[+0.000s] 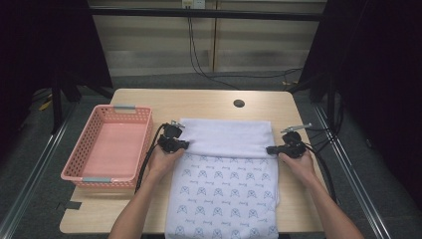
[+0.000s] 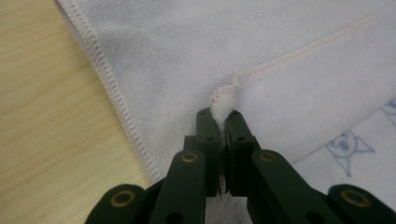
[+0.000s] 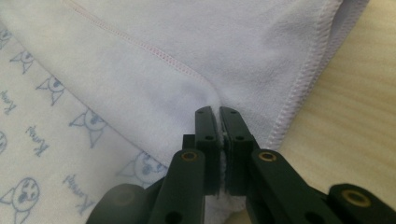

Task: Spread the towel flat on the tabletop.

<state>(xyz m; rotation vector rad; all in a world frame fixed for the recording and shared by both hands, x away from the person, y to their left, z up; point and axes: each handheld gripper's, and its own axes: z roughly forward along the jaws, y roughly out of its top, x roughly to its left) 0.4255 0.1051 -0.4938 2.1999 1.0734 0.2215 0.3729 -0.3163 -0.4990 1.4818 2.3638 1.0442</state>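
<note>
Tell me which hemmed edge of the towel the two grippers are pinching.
The folded-over edge lying across the towel's middle, where plain backing meets cat print. The left gripper and right gripper hold its two ends; the side hems lie free.

A white towel [image 1: 224,184] printed with small blue cat faces lies flat on the table. Its far part is folded back toward the person, plain side up.

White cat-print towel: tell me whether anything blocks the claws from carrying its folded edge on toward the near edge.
Nothing visible does. Both the left claw and right claw are shut on the white cat-print towel, whose printed half lies bare. The pink plastic basket sits off to the left on the wooden table.
</note>
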